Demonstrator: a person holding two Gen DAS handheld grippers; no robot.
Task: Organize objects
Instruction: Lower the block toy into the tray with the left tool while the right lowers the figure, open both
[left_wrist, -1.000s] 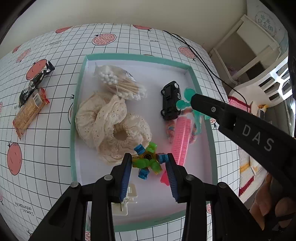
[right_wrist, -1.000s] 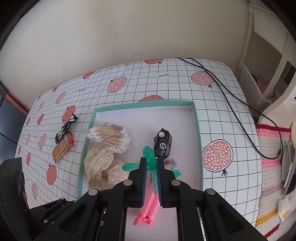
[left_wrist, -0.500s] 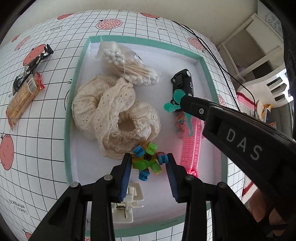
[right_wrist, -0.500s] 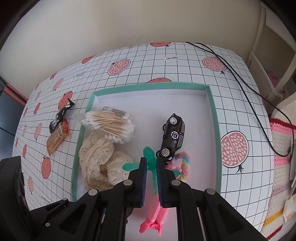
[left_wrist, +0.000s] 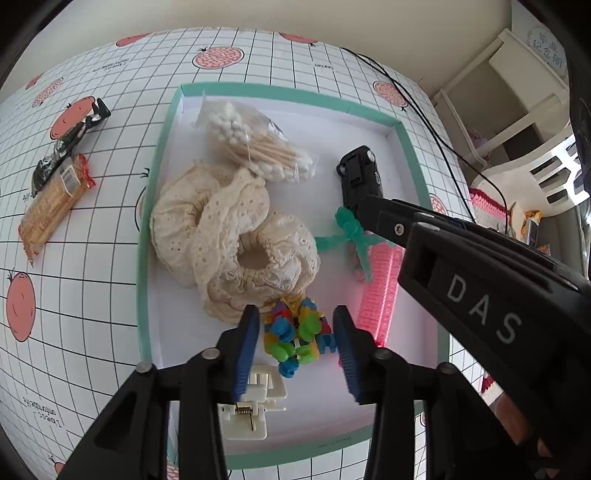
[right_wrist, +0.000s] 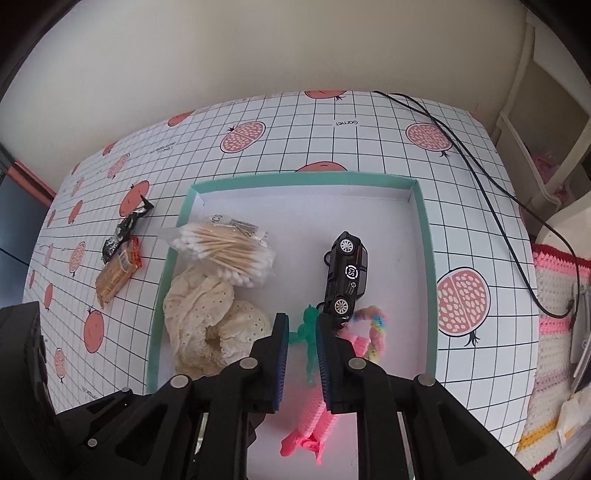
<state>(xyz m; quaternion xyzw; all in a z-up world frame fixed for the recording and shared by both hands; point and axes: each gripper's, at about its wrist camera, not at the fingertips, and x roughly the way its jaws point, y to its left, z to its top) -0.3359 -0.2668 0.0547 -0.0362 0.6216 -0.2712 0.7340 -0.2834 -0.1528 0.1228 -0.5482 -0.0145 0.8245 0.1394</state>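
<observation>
Knobbly plastic toy (left_wrist: 294, 334), lacy cream fabric (left_wrist: 236, 236), ribbed pink clip (left_wrist: 380, 291)

Right gripper (right_wrist: 301, 341) jaws clamp green figure (right_wrist: 309, 332) over tray (right_wrist: 424, 236).

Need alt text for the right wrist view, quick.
The right tool grips a green toy figure above a teal-rimmed tray. The tray holds a black toy car, bagged cotton swabs, cream lace fabric and a pink clip.
</observation>
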